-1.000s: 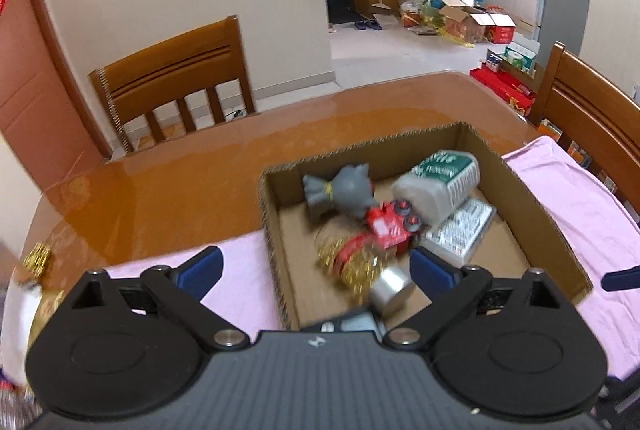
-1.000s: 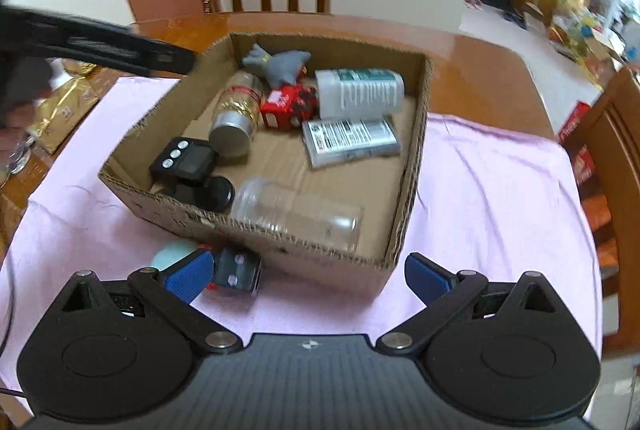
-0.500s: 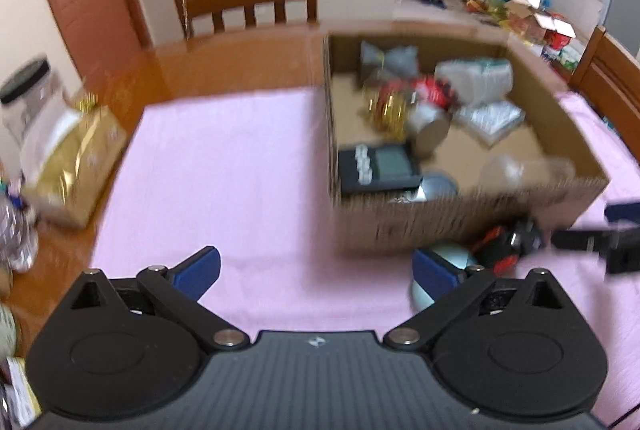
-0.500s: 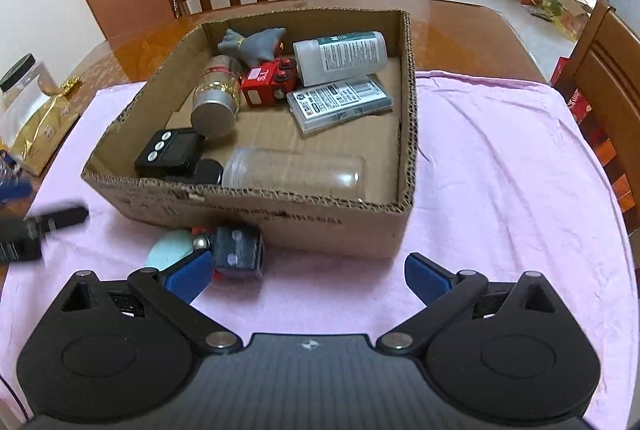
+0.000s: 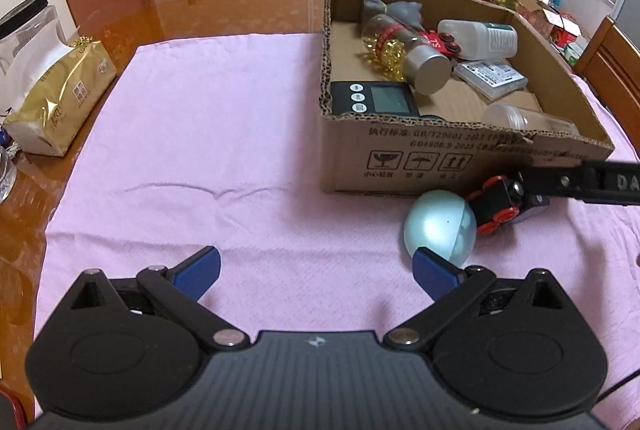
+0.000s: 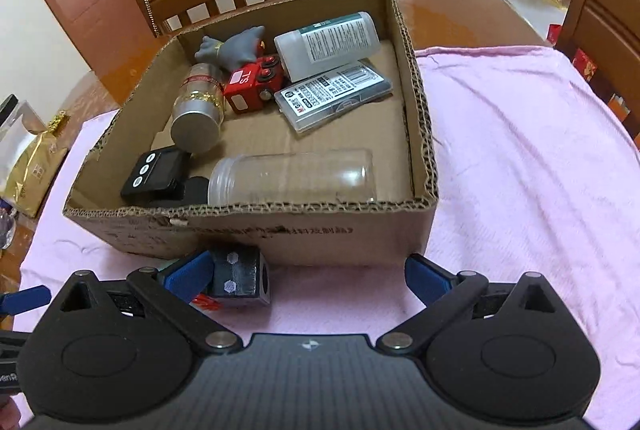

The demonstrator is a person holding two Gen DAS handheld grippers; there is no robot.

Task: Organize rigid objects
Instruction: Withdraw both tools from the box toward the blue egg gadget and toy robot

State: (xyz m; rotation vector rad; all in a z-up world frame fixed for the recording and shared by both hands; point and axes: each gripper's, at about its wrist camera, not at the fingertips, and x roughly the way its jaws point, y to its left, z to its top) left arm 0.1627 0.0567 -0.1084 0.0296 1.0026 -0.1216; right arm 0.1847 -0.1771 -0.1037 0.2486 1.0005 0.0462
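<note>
Against the near wall of the cardboard box (image 5: 424,166), printed "GB/T29601", the black toy car (image 6: 240,276) and teal ball (image 5: 439,226) are lying on pink cloth (image 5: 192,134) spreading clear leftward, while the left tool (image 5: 316,266) and right tool (image 6: 308,270) are hovering apart.

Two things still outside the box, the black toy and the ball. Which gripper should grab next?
Right, probably. The right gripper is open, its left finger already beside the black toy. The left gripper is also open, with the ball just beyond its right finger, off-centre.
</note>
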